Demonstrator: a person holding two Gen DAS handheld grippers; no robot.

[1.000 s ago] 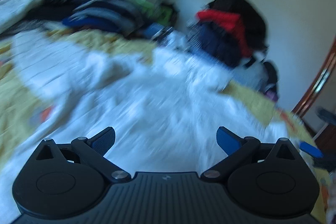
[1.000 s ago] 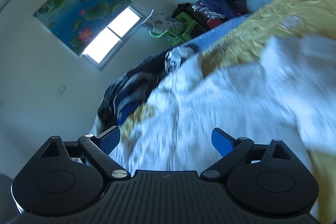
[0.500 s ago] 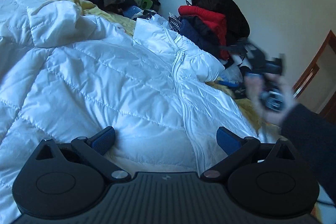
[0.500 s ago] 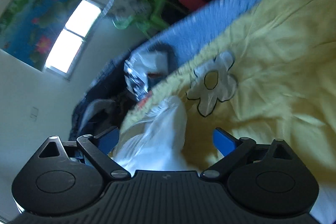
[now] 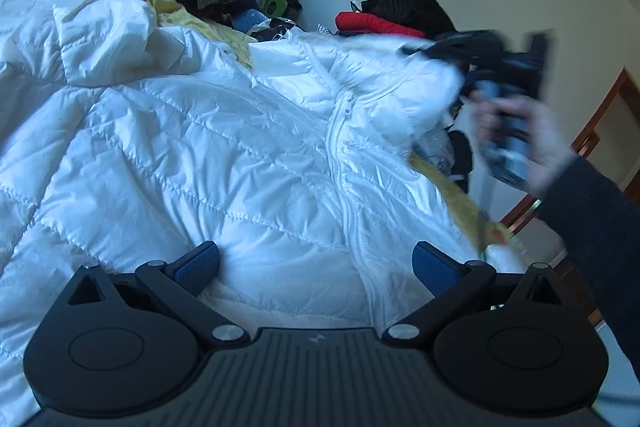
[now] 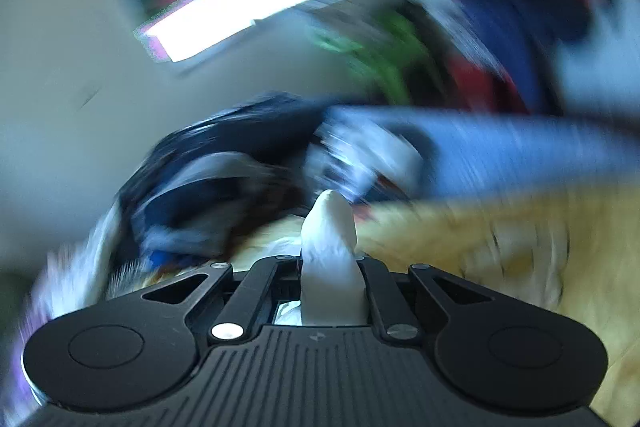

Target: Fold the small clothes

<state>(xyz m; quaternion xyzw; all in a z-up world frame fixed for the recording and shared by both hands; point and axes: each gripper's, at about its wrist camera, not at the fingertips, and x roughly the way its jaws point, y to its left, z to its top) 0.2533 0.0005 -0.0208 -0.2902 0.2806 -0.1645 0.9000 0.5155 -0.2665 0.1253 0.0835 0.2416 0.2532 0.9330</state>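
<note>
**Ana:** Right gripper closing hard on a white fold of the puffer jacket; the fabric pokes up between its jaws, so that's a real pinch.

**Ben:** And the jacket itself?

**Ana:** Spread zip-up across the yellow bedspread, with the far-right shoulder or sleeve lifted where the right hand has it. Everything over there is smeared with motion, so I can't tell exactly which edge.

**Ben:** How should the fold go?

**Ana:** My call: carry that side in a low arc toward the zipper, keeping it taut so the slippery shell doesn't balloon or slide out.

**Ben:** The other one?

**Ana:** Left gripper is spread wide and empty, low over the hem, angled gently downward. It could pin the body there. The right hand sits higher, across the jacket, dark sleeve reaching in from the right.
</note>
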